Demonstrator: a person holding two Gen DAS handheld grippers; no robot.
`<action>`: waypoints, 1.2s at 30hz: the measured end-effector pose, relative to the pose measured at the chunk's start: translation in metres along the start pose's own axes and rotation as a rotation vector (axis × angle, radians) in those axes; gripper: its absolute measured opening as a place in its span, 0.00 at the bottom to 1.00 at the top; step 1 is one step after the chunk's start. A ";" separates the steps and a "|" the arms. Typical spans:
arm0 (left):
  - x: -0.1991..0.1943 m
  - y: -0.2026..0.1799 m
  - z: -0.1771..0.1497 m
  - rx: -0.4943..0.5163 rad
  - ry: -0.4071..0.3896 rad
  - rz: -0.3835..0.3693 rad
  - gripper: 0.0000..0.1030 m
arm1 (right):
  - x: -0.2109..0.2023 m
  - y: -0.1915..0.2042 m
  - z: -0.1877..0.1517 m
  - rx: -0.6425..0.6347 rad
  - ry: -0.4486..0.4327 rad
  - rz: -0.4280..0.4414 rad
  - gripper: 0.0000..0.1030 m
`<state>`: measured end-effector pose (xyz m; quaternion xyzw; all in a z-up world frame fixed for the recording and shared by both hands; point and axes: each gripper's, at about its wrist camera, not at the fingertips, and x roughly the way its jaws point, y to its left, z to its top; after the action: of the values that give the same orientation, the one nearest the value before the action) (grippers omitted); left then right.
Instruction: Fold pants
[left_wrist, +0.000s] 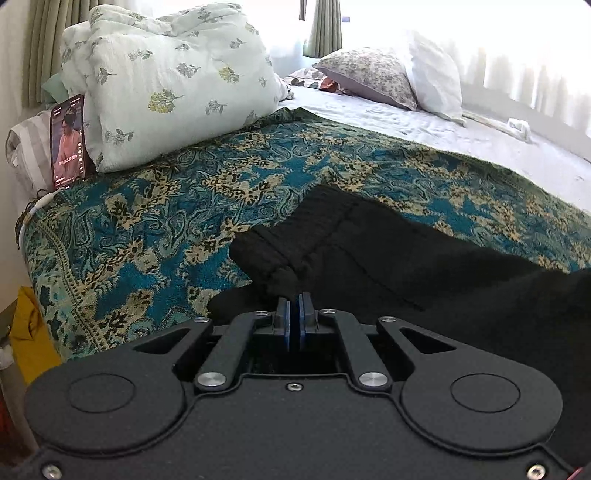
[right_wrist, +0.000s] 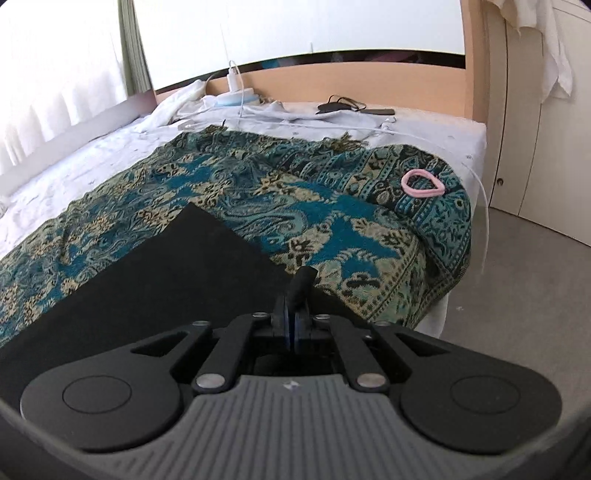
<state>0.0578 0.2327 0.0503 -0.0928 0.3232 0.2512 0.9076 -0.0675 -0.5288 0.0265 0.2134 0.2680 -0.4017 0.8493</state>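
Observation:
Black pants (left_wrist: 388, 254) lie on a teal and cream patterned blanket (left_wrist: 147, 229) on a bed. In the left wrist view the ribbed waistband (left_wrist: 295, 236) bunches up just ahead of my left gripper (left_wrist: 294, 297), whose blue pads are shut on the waistband fabric. In the right wrist view a flat black pant leg (right_wrist: 166, 266) stretches to the left. My right gripper (right_wrist: 294, 308) is shut on a pinched corner of the leg (right_wrist: 301, 284) that sticks up between the pads.
A floral duvet pile (left_wrist: 166, 81) and a phone (left_wrist: 68, 142) leaning on it sit at the left. Pillows (left_wrist: 373, 74) lie at the back. A pink ring (right_wrist: 423, 183) rests on the blanket near the bed corner. Cables and chargers (right_wrist: 347, 105) lie at the bed's far end. The floor (right_wrist: 517, 288) is to the right.

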 end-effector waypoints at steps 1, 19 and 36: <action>-0.001 0.001 0.002 -0.008 -0.002 -0.003 0.06 | -0.001 0.001 0.000 0.001 -0.008 -0.008 0.06; -0.008 -0.011 -0.007 0.114 0.020 0.031 0.40 | -0.013 0.011 -0.004 -0.100 -0.017 -0.102 0.56; -0.108 -0.072 -0.031 0.229 -0.078 -0.308 0.87 | -0.142 0.154 -0.088 -0.448 -0.151 0.442 0.77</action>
<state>0.0066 0.1176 0.0950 -0.0276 0.2962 0.0745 0.9518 -0.0455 -0.3073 0.0708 0.0436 0.2332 -0.1530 0.9593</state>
